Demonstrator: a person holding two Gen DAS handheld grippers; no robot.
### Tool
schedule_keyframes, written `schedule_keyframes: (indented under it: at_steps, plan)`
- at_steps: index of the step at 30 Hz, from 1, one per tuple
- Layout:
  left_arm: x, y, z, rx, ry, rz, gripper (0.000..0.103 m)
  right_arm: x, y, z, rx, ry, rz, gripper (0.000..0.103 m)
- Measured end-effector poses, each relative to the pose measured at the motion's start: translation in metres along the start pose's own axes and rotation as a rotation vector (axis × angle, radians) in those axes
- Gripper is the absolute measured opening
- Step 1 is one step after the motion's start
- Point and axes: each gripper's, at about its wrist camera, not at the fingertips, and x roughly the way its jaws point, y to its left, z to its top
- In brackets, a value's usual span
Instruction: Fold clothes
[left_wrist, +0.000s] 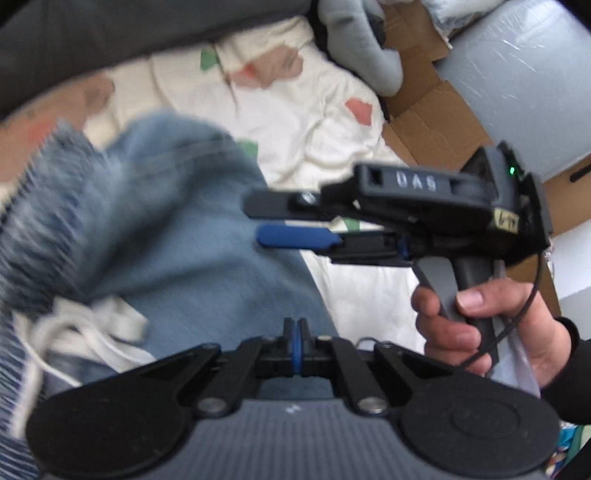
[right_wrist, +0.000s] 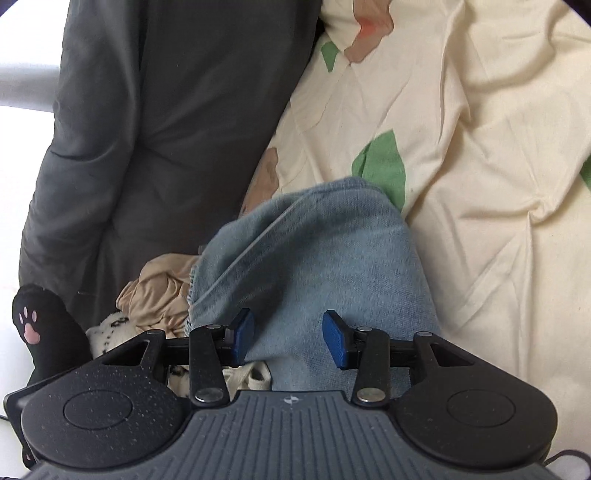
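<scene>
A light blue denim-like garment (left_wrist: 207, 258) lies on the bed, with a ribbed waistband (left_wrist: 40, 229) and a white drawstring (left_wrist: 92, 332) blurred at the left. My left gripper (left_wrist: 295, 326) is shut, its pads pressed together right where the blue cloth meets them. A hand (left_wrist: 480, 325) holds my right gripper (left_wrist: 255, 219), which hovers over the garment's right side with a narrow gap between its fingers. In the right wrist view my right gripper (right_wrist: 288, 332) stands open, and the blue garment (right_wrist: 325, 251) humps up between and beyond its fingers.
A cream sheet with a flower print (right_wrist: 480, 147) covers the bed, and a dark grey duvet (right_wrist: 147, 129) lies at its left. A beige garment (right_wrist: 159, 291), a black paw-print sock (right_wrist: 37, 325) and a white spotted item (right_wrist: 110, 328) sit nearby. Flattened cardboard (left_wrist: 436, 122) lies beyond the bed.
</scene>
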Motion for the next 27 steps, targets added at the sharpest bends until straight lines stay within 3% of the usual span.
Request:
schedule_keyframes:
  at_steps: [4,6,8,9,13,19,21,24,27]
  plan:
    - [-0.036,0.011,0.025,0.014,-0.115,0.113,0.009,-0.005,-0.005,0.007,0.007,-0.018,-0.001,0.048]
    - [-0.05,0.012,0.036,0.044,-0.166,0.179,0.022,-0.006,-0.005,0.008,-0.002,-0.021,-0.006,0.048]
    - [-0.056,0.013,0.042,0.081,-0.191,0.231,0.055,-0.007,-0.006,0.009,-0.01,-0.021,-0.01,0.048]
    - [-0.059,0.014,0.044,0.1,-0.201,0.255,0.058,-0.007,-0.006,0.009,-0.012,-0.021,-0.01,0.048]
    - [-0.059,0.027,0.053,0.085,-0.227,0.326,0.059,-0.009,-0.007,0.008,-0.016,-0.017,-0.009,0.048]
    - [-0.05,0.062,0.06,-0.054,-0.209,0.327,0.061,-0.012,-0.01,0.006,-0.021,-0.012,-0.008,0.048]
    - [-0.046,0.076,0.06,-0.119,-0.198,0.284,0.06,-0.012,-0.011,0.005,-0.023,-0.011,-0.008,0.048]
    - [-0.04,0.092,0.062,-0.225,-0.192,0.222,0.05,-0.013,-0.01,0.005,-0.026,-0.009,-0.006,0.048]
    - [-0.036,0.112,0.059,-0.392,-0.192,0.107,0.027,-0.013,-0.007,0.005,-0.032,-0.005,-0.004,0.048]
